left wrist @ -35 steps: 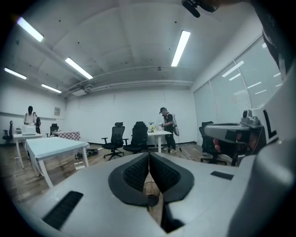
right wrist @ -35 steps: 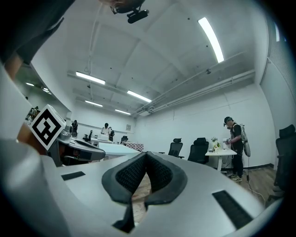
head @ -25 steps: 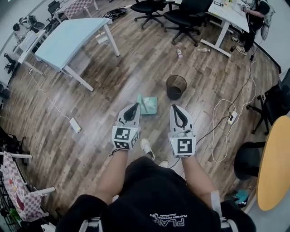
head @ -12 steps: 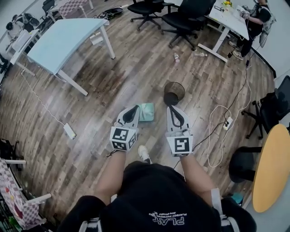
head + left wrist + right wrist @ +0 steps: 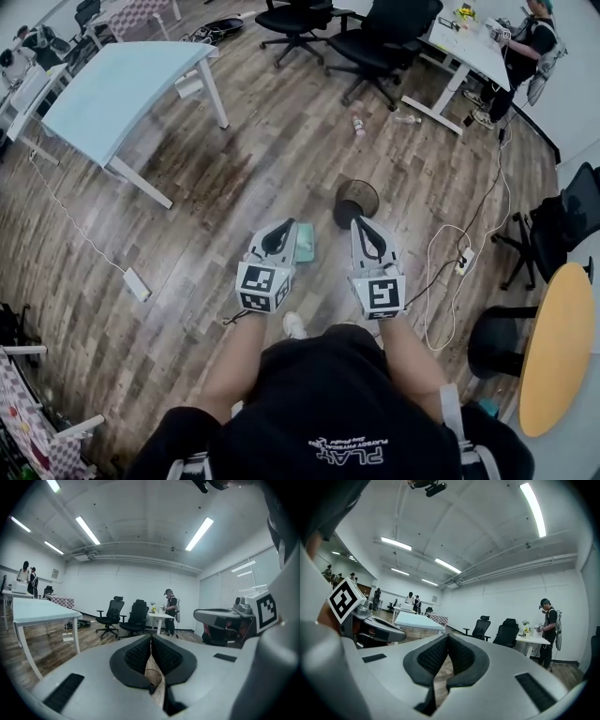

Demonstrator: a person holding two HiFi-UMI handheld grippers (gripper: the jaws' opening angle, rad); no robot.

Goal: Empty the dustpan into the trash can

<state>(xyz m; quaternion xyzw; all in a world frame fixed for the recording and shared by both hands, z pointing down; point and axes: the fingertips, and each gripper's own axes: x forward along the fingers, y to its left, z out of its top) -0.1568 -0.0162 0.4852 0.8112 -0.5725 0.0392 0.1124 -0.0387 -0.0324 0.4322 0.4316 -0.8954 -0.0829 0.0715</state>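
Note:
In the head view a teal dustpan (image 5: 306,242) lies on the wood floor, partly hidden between my two grippers. A black mesh trash can (image 5: 357,199) stands upright just beyond it, to the right. My left gripper (image 5: 286,225) is held out level, shut and empty, its tip over the dustpan's left edge. My right gripper (image 5: 359,222) is also shut and empty, its tip just short of the trash can. In the left gripper view the jaws (image 5: 151,637) meet with nothing between them. The right gripper view shows the same for its jaws (image 5: 448,637).
A light blue table (image 5: 112,89) stands at the far left, with black office chairs (image 5: 375,37) at the back. A person (image 5: 525,47) stands at a white desk. A white cable (image 5: 441,272) trails right of the can. A power strip (image 5: 137,284) and a bottle (image 5: 356,122) lie on the floor.
The person has walked forward, so the dustpan and trash can sit closer under the gripper tips. Both grippers travelled along with the body and stayed shut.

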